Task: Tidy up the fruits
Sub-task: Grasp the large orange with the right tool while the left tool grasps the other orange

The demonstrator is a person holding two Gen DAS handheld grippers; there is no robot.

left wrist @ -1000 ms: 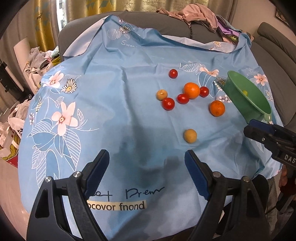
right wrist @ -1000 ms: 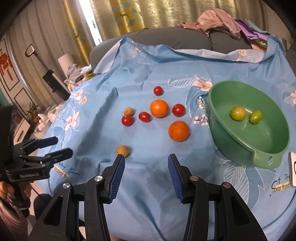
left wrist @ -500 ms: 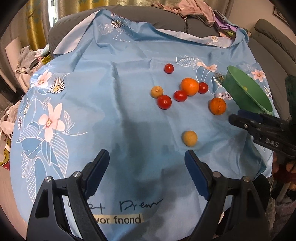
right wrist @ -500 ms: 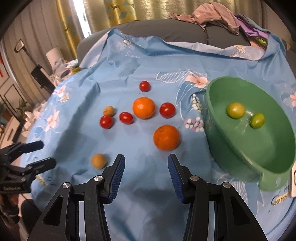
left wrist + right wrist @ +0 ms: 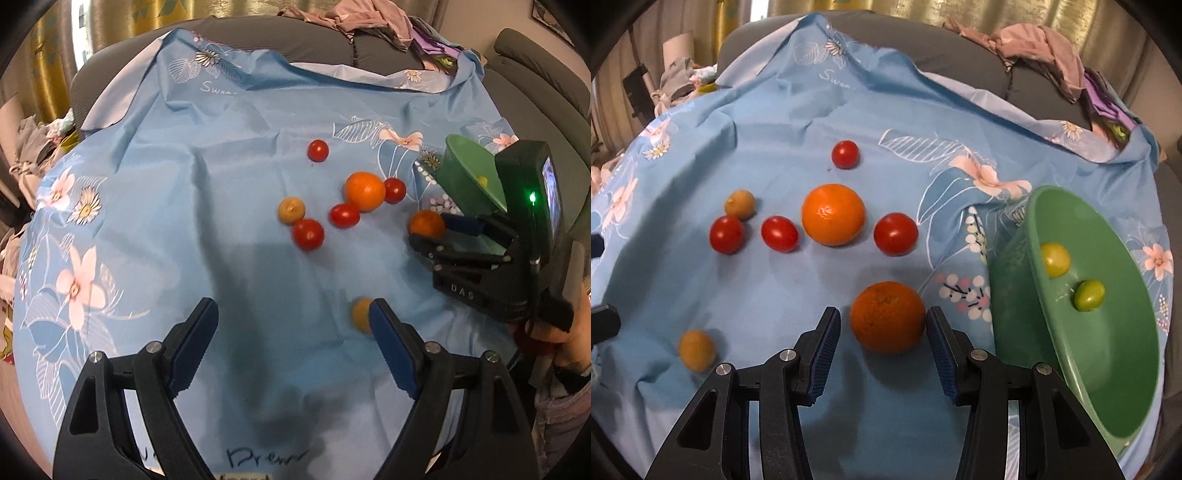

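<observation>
On the blue flowered cloth [image 5: 184, 184] lie two oranges, several red tomatoes and two small tan fruits. My right gripper [image 5: 882, 326] is open and straddles the nearer orange [image 5: 886, 317], its pads close beside it without squeezing. The left wrist view shows that right gripper [image 5: 439, 234] at the same orange [image 5: 426, 223]. My left gripper [image 5: 291, 317] is open and low over the cloth. A tan fruit [image 5: 361, 314] sits just inside its right finger. The green bowl [image 5: 1108, 369] on the right is tilted and holds two green fruits [image 5: 1055, 259].
The larger orange [image 5: 833, 214] has tomatoes [image 5: 895, 233] on both sides. A second tan fruit [image 5: 739, 203] lies to the left of it. A grey sofa with piled clothes [image 5: 1052, 48] runs behind the cloth. A person's hand [image 5: 554, 332] holds the right gripper.
Both grippers have moved forward and lower toward the fruit. The right one now has the near orange between its fingers. The tan fruit has come up beside the left gripper's right finger.
</observation>
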